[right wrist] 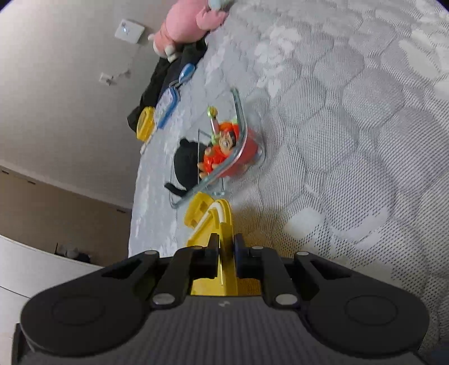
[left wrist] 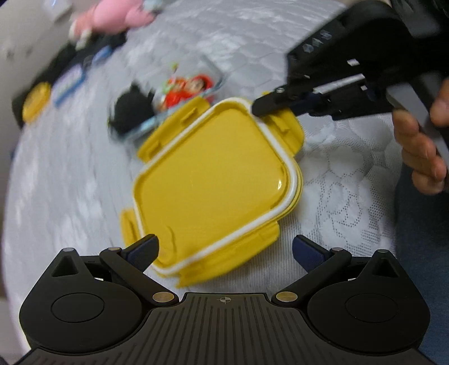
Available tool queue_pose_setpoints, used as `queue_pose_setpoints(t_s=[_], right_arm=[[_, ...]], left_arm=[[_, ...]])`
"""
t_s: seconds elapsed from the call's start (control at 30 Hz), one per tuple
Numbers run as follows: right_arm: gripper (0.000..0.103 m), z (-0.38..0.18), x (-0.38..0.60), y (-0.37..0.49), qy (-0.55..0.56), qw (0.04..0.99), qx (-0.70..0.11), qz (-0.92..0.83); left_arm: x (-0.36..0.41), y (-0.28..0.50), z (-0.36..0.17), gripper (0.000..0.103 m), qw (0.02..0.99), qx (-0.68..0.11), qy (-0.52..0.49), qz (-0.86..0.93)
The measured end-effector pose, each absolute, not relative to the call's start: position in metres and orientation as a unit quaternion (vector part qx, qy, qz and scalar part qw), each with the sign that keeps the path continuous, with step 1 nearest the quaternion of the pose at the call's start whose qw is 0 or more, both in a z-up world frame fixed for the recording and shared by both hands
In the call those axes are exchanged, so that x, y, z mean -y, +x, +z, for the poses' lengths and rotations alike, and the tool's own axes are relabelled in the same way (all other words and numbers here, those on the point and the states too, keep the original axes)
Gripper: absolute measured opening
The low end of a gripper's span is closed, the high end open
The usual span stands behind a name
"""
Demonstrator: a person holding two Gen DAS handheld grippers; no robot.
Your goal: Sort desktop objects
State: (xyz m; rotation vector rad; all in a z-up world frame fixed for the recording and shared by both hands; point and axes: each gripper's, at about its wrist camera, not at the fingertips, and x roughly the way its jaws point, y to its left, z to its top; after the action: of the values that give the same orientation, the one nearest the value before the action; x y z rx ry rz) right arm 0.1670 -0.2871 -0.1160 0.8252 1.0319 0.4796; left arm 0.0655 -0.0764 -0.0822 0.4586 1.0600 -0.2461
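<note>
Left wrist view: a square yellow lid (left wrist: 213, 179) with a white seal and four flip tabs sits straight ahead of the left gripper (left wrist: 226, 248), whose fingers are spread wide with nothing between them, the lid's near edge reaching in between the tips. The right gripper (left wrist: 280, 108) comes in from the upper right, a hand (left wrist: 421, 157) behind it, and pinches the lid at its far right corner tab. The lid looks tilted, far side higher, though blur makes that uncertain. Beyond the lid's far left edge, close by it, lies a clear container (left wrist: 179, 101) holding a red-orange toy figure (left wrist: 188, 89) and something black (left wrist: 132, 112). All rests on a grey patterned cloth (left wrist: 350, 196). Right wrist view: the right gripper (right wrist: 226, 247) is closed narrow on the lid (right wrist: 221, 221), seen edge-on and running straight out along the fingers. Dead ahead, just past the lid's far end, stands the clear container (right wrist: 238, 146) with the toy figure (right wrist: 221, 148) and the black thing (right wrist: 185, 165) in it. Farther off along the cloth's (right wrist: 350, 140) left border sit a small yellow round lid (right wrist: 146, 123), a blue-rimmed item and a pink plush toy (right wrist: 185, 25). Judgement: the right side carries the lid and the container lies on its forward line; whether the lid is headed onto the container or has come off it cannot be told from here.
</note>
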Motion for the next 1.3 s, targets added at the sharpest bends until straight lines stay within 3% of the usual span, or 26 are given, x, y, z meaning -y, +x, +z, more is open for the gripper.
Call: queue_pose_setpoints(t_s=[0.53, 1.0, 1.07, 1.1, 1.13, 1.3], right_arm=[[0.017, -0.105, 0.33, 0.159, 0.444, 0.766, -0.411, 0.216], [0.022, -0.105, 0.331, 0.16, 0.444, 0.762, -0.411, 0.231], [0.022, -0.106, 0.331, 0.159, 0.443, 0.762, -0.412, 0.231], [0.022, -0.106, 0.33, 0.159, 0.443, 0.761, -0.413, 0.231], [0.022, -0.106, 0.33, 0.159, 0.442, 0.761, -0.414, 0.231], [0.024, -0.107, 0.327, 0.159, 0.439, 0.76, -0.418, 0.234]], left_arm=[[0.167, 0.095, -0.093, 0.103, 0.824, -0.414, 0.371, -0.108], [0.168, 0.105, -0.101, 0.102, 0.822, -0.432, 0.351, -0.12], [0.166, 0.105, -0.099, 0.093, 0.826, -0.432, 0.341, -0.121], [0.165, 0.106, -0.098, 0.067, 0.826, -0.437, 0.337, -0.118], [0.164, 0.109, -0.098, 0.056, 0.823, -0.449, 0.327, -0.119], [0.157, 0.108, -0.094, 0.053, 0.823, -0.461, 0.306, -0.127]])
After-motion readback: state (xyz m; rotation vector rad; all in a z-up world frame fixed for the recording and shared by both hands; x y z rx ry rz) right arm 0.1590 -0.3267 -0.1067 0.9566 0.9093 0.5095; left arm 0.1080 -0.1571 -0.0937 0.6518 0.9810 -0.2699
